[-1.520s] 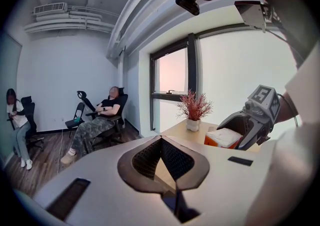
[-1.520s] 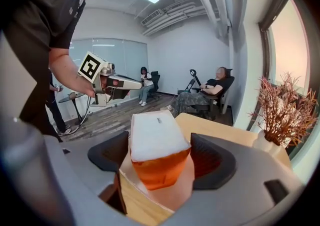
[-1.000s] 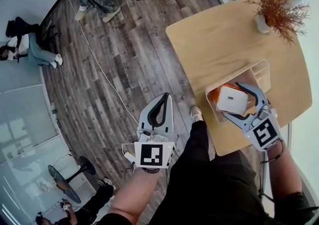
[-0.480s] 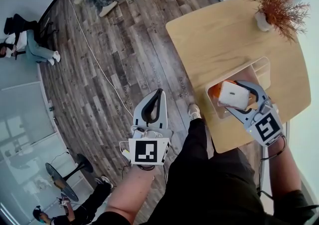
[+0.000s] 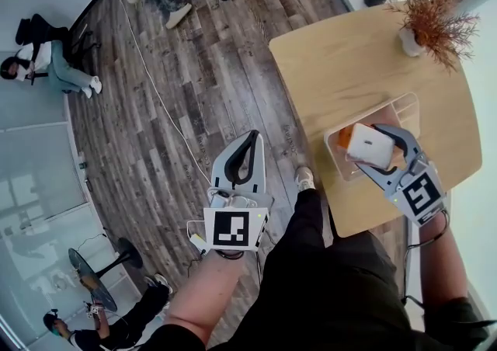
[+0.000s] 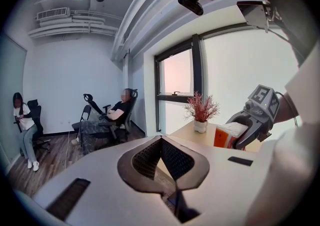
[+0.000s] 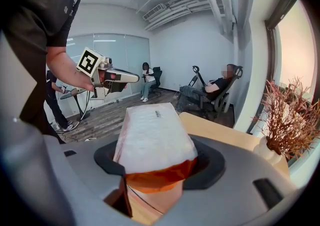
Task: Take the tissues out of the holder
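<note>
The tissue pack (image 5: 369,146), white on top with an orange wrapper, sits in the near end of a pale wooden holder (image 5: 405,109) on the table. My right gripper (image 5: 363,145) is shut on it, one jaw on each long side. In the right gripper view the tissue pack (image 7: 152,137) fills the space between the jaws, orange band low down. My left gripper (image 5: 250,147) hangs over the floor left of the table, shut with nothing in it. The left gripper view shows the tissue pack (image 6: 227,132) from the side.
The wooden table (image 5: 342,62) has a dried red plant in a white vase (image 5: 431,19) at its far corner. A cable (image 5: 155,101) runs across the plank floor. People sit in chairs (image 5: 46,62) at the far left. My leg is below the table's near edge.
The right jaws have closed in on the tissue pack, which now sits slightly tilted between them. The left gripper has hardly moved.
</note>
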Available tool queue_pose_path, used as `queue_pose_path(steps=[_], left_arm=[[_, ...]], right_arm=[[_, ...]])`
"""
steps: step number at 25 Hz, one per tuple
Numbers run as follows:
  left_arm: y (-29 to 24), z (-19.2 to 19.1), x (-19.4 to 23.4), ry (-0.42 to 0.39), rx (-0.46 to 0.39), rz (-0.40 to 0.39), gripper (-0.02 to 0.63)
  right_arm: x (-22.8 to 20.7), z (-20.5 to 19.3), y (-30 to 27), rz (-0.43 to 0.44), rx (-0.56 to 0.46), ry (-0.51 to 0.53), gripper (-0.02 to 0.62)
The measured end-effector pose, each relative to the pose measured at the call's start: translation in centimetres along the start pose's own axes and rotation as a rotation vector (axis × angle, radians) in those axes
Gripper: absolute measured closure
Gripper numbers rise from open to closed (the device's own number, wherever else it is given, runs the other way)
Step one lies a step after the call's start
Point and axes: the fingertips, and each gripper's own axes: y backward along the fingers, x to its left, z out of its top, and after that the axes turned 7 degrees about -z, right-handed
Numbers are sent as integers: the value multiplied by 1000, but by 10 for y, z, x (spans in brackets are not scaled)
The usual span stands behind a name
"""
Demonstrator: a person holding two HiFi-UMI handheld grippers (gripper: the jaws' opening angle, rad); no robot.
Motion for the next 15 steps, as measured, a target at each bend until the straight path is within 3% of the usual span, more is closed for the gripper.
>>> queue_pose_path(steps=[15], left_arm=[[24, 50, 0, -51, -78, 23, 601]], right_arm=[[6, 36, 34, 4, -11, 39, 305]])
